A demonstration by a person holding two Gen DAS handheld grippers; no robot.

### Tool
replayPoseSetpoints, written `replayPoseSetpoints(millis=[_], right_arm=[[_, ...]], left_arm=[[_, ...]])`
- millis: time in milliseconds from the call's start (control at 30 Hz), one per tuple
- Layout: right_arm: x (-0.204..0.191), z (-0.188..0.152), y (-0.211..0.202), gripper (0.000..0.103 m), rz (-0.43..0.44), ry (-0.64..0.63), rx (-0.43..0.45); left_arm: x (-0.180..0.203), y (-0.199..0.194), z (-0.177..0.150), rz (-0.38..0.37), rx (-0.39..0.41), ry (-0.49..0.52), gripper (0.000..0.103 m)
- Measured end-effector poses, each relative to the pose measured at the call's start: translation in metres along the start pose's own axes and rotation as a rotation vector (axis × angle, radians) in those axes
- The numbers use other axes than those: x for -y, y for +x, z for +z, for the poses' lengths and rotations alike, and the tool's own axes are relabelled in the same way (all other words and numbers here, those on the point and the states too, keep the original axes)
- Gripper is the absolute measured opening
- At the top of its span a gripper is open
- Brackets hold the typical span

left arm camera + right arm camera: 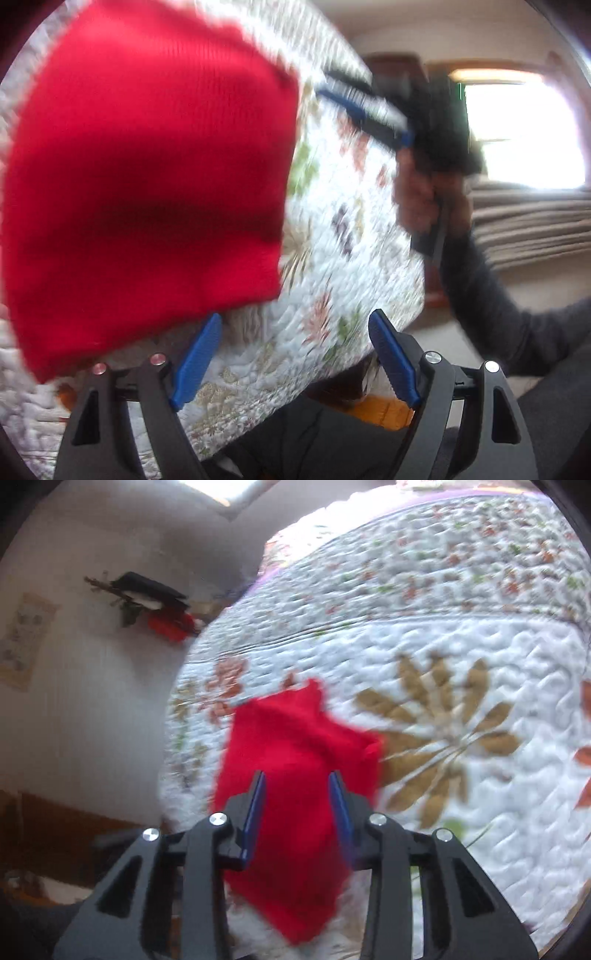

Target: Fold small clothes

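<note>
A red knit garment [147, 177] lies on a white floral quilt [340, 229] and fills the left of the left wrist view. My left gripper [295, 321] is open just below the garment's lower edge, its left fingertip [210, 332] close to the cloth, with only quilt between the fingers. In the right wrist view the same red garment [295, 746] lies rumpled on the quilt [443, 646]. My right gripper [297, 775] hovers open over it, and red cloth shows in the gap. The right gripper [369, 110] also appears blurred at the quilt's far side, held by a hand [417, 192].
A dark sleeve [491, 314] reaches in from the right. The quilt's edge drops off near an orange object [384, 410]. A bright window [524, 136] and beige striped fabric [535, 221] lie beyond. A wall shelf with red items [166, 620] hangs left of the bed.
</note>
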State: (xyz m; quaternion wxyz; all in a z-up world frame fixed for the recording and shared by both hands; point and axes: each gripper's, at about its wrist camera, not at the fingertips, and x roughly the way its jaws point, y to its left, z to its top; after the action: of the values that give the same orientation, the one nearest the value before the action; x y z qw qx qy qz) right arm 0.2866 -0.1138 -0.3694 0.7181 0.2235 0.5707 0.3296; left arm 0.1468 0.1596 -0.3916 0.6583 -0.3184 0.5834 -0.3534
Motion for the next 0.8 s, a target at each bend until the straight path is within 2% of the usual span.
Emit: replayPoseSetpoints(millis=[100, 167, 200, 233, 267, 300, 333, 433, 467, 567, 667, 733, 800], right_arm=[[-0.010, -0.017, 0.032, 0.035, 0.015, -0.027, -0.099], [0.008, -0.021, 0.053, 0.034, 0.000, 0.037, -0.124], [0.019, -0.022, 0.059, 0.026, -0.015, 0.073, -0.123], [0.029, -0.023, 0.062, 0.014, -0.038, 0.101, -0.117], [0.037, -0.024, 0.061, 0.013, -0.052, 0.139, -0.106], [0.036, -0.025, 0.056, 0.014, -0.054, 0.148, -0.092], [0.026, -0.028, 0.048, 0.022, -0.061, 0.128, -0.076], [-0.012, -0.046, 0.032, 0.024, -0.024, 0.059, -0.081], [-0.024, -0.056, 0.034, 0.024, -0.005, 0.043, -0.103], [-0.032, -0.088, 0.059, 0.024, 0.010, 0.051, -0.194], [-0.022, -0.115, 0.090, 0.024, -0.053, 0.062, -0.278], [-0.017, -0.125, 0.103, 0.020, -0.105, 0.057, -0.307], [-0.018, -0.129, 0.102, 0.018, -0.117, 0.068, -0.306]], left_arm=[[-0.025, -0.027, 0.027, 0.008, 0.110, -0.059, 0.083], [-0.052, -0.033, 0.044, 0.009, 0.158, -0.135, 0.083], [-0.069, -0.032, 0.050, 0.002, 0.162, -0.189, 0.083], [-0.083, -0.029, 0.054, -0.031, 0.149, -0.241, 0.083], [-0.088, -0.026, 0.055, -0.046, 0.139, -0.262, 0.082], [-0.086, -0.026, 0.055, -0.042, 0.132, -0.259, 0.082], [-0.079, -0.029, 0.054, -0.053, 0.124, -0.246, 0.083], [-0.057, -0.047, 0.040, -0.152, 0.160, -0.198, 0.085], [-0.056, -0.053, 0.036, -0.158, 0.176, -0.189, 0.087], [-0.074, -0.065, 0.023, -0.105, 0.211, -0.234, 0.092], [-0.105, -0.045, 0.015, -0.063, 0.144, -0.326, 0.091], [-0.112, -0.037, 0.016, -0.046, 0.119, -0.323, 0.090], [-0.112, -0.040, 0.014, -0.052, 0.123, -0.330, 0.090]])
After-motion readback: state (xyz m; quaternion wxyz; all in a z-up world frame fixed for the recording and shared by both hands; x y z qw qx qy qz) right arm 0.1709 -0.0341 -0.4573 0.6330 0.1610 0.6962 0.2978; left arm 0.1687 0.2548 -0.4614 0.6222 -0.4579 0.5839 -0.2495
